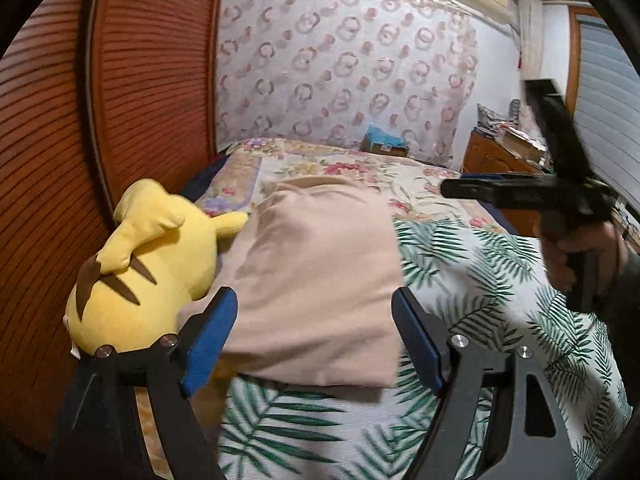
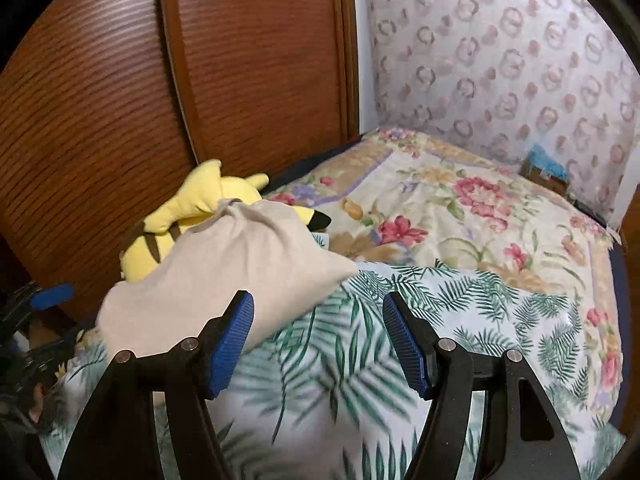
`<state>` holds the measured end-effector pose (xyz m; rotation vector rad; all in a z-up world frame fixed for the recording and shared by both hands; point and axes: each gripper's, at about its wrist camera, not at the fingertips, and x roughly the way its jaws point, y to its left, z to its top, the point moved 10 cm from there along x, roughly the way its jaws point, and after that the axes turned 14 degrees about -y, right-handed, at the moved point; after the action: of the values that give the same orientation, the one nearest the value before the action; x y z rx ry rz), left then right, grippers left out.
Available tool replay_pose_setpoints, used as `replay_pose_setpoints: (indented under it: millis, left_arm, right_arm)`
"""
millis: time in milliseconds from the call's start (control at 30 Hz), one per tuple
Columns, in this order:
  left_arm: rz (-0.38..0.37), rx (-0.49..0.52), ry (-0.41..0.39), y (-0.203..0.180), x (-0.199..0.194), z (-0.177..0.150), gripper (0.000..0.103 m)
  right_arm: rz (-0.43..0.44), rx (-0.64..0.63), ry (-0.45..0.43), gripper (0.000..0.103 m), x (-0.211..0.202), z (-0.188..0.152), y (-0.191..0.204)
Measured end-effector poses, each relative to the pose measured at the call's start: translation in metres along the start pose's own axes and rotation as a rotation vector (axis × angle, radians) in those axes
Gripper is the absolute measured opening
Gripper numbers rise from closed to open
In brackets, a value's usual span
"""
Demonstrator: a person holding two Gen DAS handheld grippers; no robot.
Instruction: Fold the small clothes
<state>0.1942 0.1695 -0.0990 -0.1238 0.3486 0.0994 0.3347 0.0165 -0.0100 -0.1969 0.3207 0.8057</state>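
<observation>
A bed spread with a palm-leaf printed white sheet (image 2: pixel 320 360) fills both views. On it, ahead of the left gripper (image 1: pixel 314 344), whose jaws stand apart and empty, lies a smooth beige folded cloth (image 1: pixel 316 280) against a yellow plush toy (image 1: pixel 148 256). Only the left view shows the right gripper (image 1: pixel 520 192), blurred; its own view (image 2: pixel 318 344) shows its jaws apart.

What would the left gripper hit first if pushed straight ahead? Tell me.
Most likely the beige cloth: it fills the space between the open left gripper fingers, lying on the leaf-print sheet. Depth is hard to judge.
</observation>
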Motion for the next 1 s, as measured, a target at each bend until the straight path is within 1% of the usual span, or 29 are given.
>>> replay_pose_setpoints:
  millis: [200,300,367,400,467,600,733,833,900,1000]
  left_arm:
    - [-0.064,0.025,-0.044,-0.045,-0.012,0.015,0.080]
    - [-0.102,0.032,-0.067,-0.070,-0.021,0.023,0.082]
    - [-0.122,0.038,-0.074,-0.083,-0.026,0.026,0.083]
    - [-0.140,0.043,-0.077,-0.092,-0.029,0.027,0.083]
    - [-0.158,0.051,-0.084,-0.104,-0.035,0.030,0.086]
    - [-0.187,0.074,-0.105,-0.129,-0.051,0.036,0.087]
    - [-0.206,0.088,-0.134,-0.148,-0.069,0.045,0.088]
    - [-0.205,0.096,-0.145,-0.159,-0.079,0.050,0.088]
    - [-0.192,0.102,-0.156,-0.163,-0.083,0.053,0.088]
    - [-0.194,0.106,-0.164,-0.168,-0.088,0.057,0.088]
  right_arm:
    - [-0.095,-0.002,-0.097,0.069,-0.083,-0.011,0.006]
    - [-0.142,0.016,-0.139,0.076,-0.117,-0.022,0.009]
    - [-0.175,0.032,-0.159,0.082,-0.140,-0.029,0.009]
    - [-0.193,0.043,-0.168,0.084,-0.150,-0.034,0.009]
    - [-0.232,0.061,-0.192,0.086,-0.172,-0.040,0.010]
    - [-0.324,0.104,-0.236,0.088,-0.217,-0.056,0.008]
    - [-0.390,0.139,-0.278,0.088,-0.250,-0.065,0.011]
    - [-0.417,0.170,-0.308,0.088,-0.270,-0.067,0.016]
    - [-0.433,0.178,-0.327,0.088,-0.278,-0.068,0.020]
    - [-0.465,0.179,-0.350,0.088,-0.289,-0.071,0.027]
